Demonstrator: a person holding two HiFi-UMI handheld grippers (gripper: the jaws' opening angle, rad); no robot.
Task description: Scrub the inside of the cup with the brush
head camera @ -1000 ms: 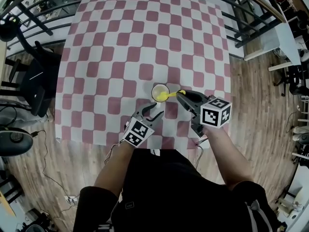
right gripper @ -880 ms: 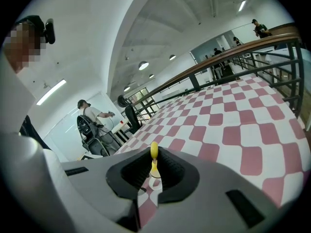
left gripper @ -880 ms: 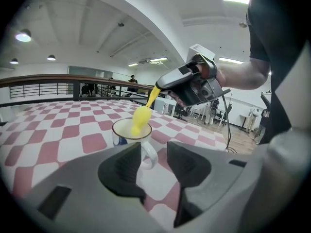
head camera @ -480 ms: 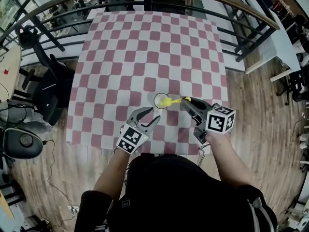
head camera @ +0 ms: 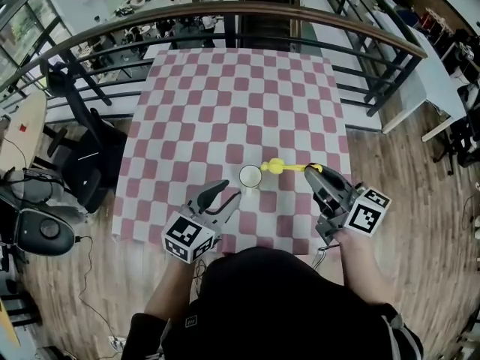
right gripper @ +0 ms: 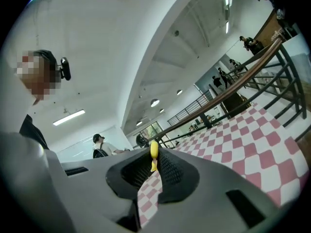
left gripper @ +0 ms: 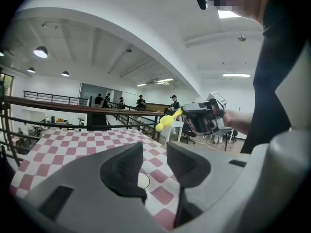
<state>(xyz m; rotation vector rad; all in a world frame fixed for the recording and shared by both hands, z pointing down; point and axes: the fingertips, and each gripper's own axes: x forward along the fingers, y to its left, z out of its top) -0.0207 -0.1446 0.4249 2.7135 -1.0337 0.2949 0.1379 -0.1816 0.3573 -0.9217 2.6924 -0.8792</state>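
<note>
While left claw (head camera: 225, 192) gapes empty, cup (head camera: 250, 176) just ahead, right claw (head camera: 313, 172) pinching yellow brush (head camera: 276, 166): risk, unsteadied cup tips under scrubbing.

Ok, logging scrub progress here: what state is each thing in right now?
cup: upright on the cloth, nothing in it.
brush: held in the air, head outside the cup.
left gripper: open, empty.
right gripper: shut on the brush handle.
</note>
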